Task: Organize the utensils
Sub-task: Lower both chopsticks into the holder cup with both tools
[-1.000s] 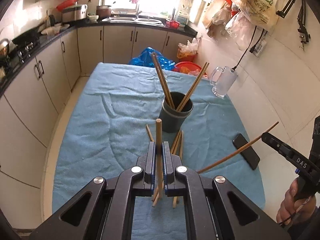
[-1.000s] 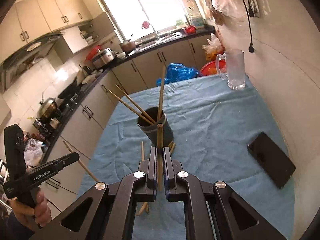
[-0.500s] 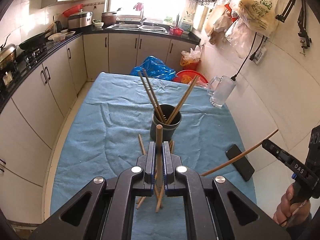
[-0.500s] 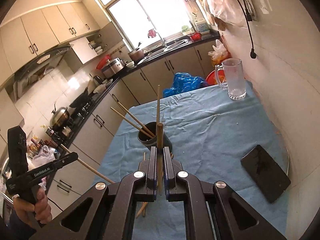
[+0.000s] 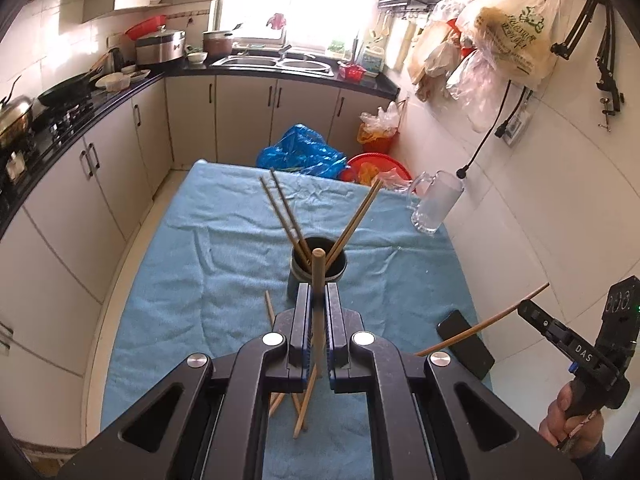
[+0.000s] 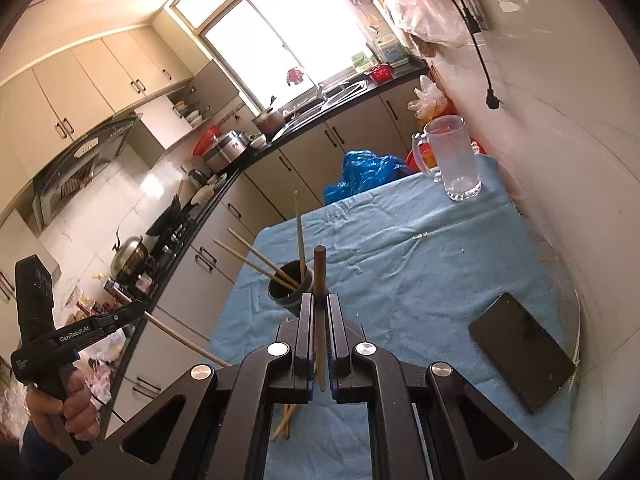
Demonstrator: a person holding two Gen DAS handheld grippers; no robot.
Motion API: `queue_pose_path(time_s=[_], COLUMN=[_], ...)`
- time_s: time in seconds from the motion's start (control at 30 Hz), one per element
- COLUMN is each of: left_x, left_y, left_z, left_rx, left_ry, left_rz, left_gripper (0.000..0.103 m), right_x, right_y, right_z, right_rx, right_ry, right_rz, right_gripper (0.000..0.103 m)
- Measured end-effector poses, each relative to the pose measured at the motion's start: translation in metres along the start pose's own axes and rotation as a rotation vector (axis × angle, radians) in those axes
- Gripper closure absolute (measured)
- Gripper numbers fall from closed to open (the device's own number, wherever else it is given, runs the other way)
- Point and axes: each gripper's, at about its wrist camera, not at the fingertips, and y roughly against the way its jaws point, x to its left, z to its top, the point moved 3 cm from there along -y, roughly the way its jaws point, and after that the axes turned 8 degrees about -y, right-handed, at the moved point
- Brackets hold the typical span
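wooden chopsticks (image 5: 318,300) clenched in both black tongs (image 5: 318,312) are rising, putting the dark round holder (image 5: 318,270) just ahead.

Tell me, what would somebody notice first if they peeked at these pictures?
Probably the two black grippers, left gripper and right gripper, each shut on one wooden chopstick held above the blue tablecloth. Next, the dark cup mid-table with three chopsticks fanning out of it, and loose chopsticks lying nearer on the cloth. A glass mug and a black phone sit by the wall.
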Motion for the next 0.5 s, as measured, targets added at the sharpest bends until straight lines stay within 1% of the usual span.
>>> queue_pose_path(time_s=[0.13,0.23,0.37,0.5], left_x=[0.003,0.009,0.016,0.024], left_y=[0.0,-0.002,-0.006,-0.009], left_z=[0.019,0.032,0.046,0.056], left_rx=[-0.039,-0.063,-0.076,-0.086], left_ry=[-0.025,-0.026,-0.036,-0.041], left_rz=[-0.034,-0.058,-0.078,-0.091], left_gripper=[0.097,0.097,0.097,0.097], right_x=[0.001,0.006,0.013,0.019], right_y=[0.004,0.007,0.012,0.014], right_z=[0.008,0.015,0.026,0.032], right_rx=[-0.036,-0.052,-0.092,-0.108], right_ry=[-0.016,-0.033,-0.034,-0.045], right_rz=[-0.021,-0.031,-0.048,-0.057], right_gripper=[0.098,0.098,0.098,0.098])
